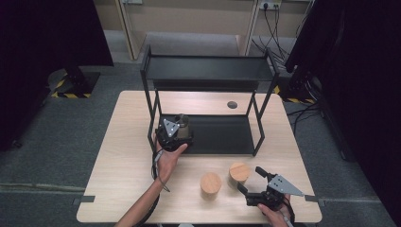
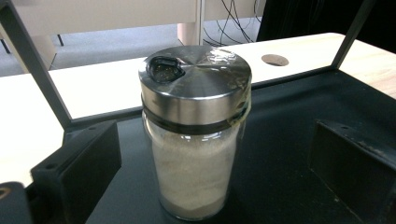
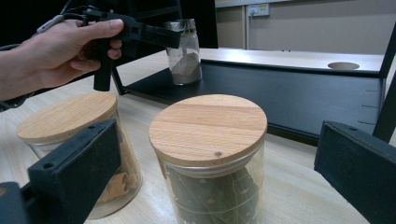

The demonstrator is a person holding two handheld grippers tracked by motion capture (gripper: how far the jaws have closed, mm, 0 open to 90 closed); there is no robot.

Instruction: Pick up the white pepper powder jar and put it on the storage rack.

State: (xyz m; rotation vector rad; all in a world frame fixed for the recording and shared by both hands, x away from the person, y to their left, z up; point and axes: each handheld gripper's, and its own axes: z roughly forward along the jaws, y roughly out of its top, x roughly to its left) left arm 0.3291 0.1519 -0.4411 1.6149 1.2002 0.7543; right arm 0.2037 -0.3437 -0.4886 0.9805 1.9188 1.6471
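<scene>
Nearest the person, the right tongs [image 1: 249, 181] rest on the bench [image 1: 123, 170] with jaws spread wide and gripping nothing, aimed at a wooden-lidded jar [image 3: 210, 158] that stands just in front of the black shelf rack [image 1: 208, 71]; a second wooden-lidded jar [image 3: 74, 140] stands beside it, also in front of the rack. Farther off, the left tongs [image 3: 180, 37] are held at the rack's lower shelf with jaws apart on either side of a steel-capped glass shaker [image 2: 196, 135], not touching it. The shaker stands upright on that lower shelf near its left end.
</scene>
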